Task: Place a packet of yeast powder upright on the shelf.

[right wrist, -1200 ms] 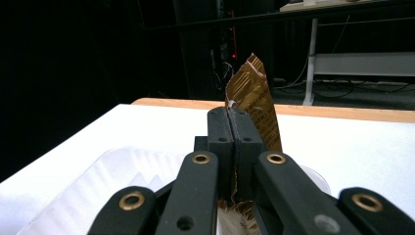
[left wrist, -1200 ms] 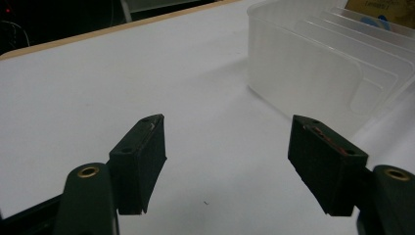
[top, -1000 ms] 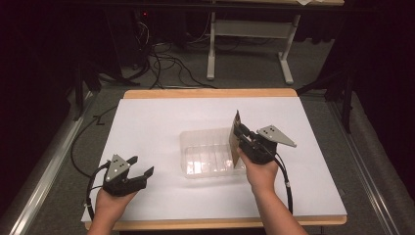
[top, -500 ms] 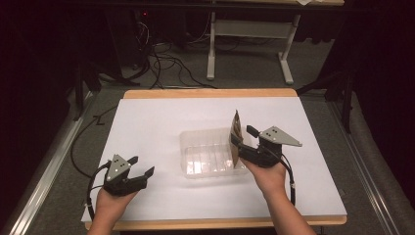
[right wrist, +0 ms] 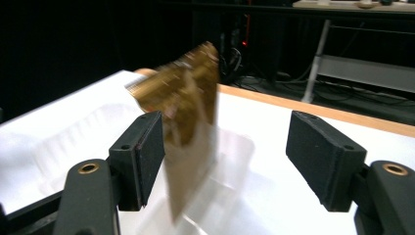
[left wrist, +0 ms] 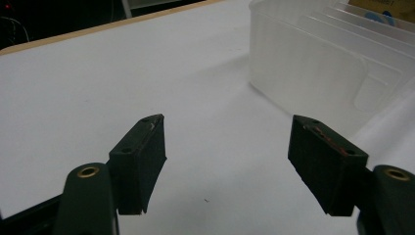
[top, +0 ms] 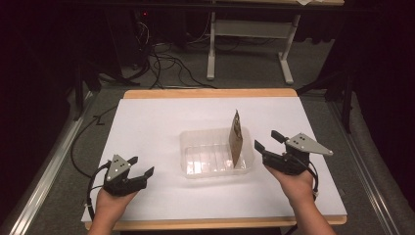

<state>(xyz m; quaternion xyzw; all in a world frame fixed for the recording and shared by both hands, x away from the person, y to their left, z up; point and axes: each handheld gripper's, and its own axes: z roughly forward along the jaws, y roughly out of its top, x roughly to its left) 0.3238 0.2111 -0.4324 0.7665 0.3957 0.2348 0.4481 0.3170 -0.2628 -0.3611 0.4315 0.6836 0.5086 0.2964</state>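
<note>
Brown card (top: pixel 236 139) stands on edge at the right end of clear tray (top: pixel 195 171) on the white desk (top: pixel 147 122).
Looks thin, light, stiffish, tippy; pinch its top edge. Right gripper (top: pixel 266 142) jaws have just been opening, spread, nothing between them, just beside tray. Left gripper (top: pixel 142 166) jaws apart, empty.

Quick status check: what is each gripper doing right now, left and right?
Left gripper: open, holding nothing, over the white table.
Right gripper: jaws just opened, empty; brown packet stands in the clear tray.

White table sheet (top: pixel 156 122), floor cables (top: pixel 166 63)
</note>
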